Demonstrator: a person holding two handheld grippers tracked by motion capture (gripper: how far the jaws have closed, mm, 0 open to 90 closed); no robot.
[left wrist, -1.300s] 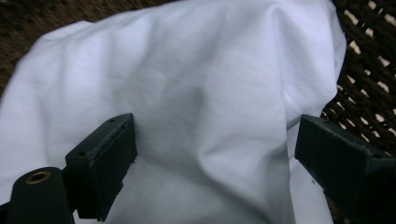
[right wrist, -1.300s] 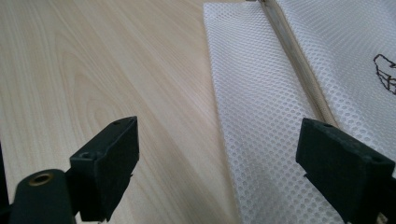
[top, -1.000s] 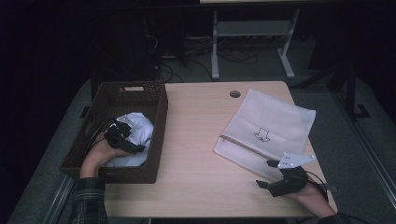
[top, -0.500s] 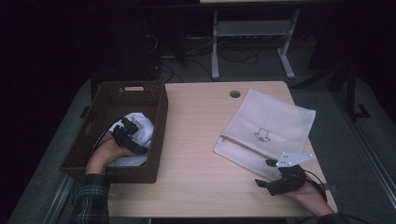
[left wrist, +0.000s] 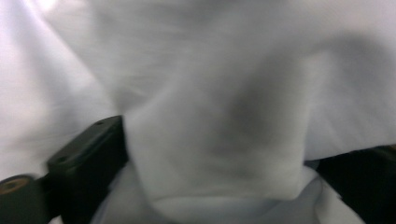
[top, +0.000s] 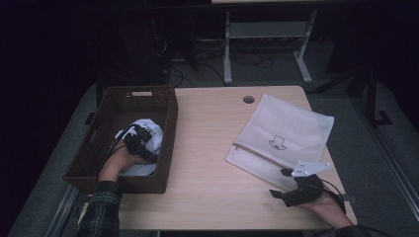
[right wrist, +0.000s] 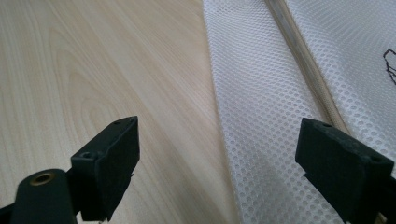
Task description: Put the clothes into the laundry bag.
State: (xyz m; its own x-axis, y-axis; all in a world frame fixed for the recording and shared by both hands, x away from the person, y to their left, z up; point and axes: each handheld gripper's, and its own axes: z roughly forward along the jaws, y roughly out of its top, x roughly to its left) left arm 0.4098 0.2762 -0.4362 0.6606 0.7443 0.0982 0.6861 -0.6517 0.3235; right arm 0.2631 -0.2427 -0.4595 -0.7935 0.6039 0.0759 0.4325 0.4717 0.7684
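Left gripper (top: 144,140) is sunk into the white cloth (top: 148,132) inside the basket (top: 168,123); a fold sits between jaws that have just been closing, grip not yet firm. Right gripper (top: 282,183) rests wide open at the mesh bag (top: 291,128) edge (ready to steady it). No readable writing, only an arrow mark (top: 277,142)

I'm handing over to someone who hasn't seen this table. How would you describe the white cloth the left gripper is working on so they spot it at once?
Start at the wooden table and find the dark brown woven basket at its left edge. Inside it lies the white cloth, crumpled in a heap, with the left gripper pushed into it. Unlike the flat white mesh bag with a zip on the table's right, it is bunched and plain.
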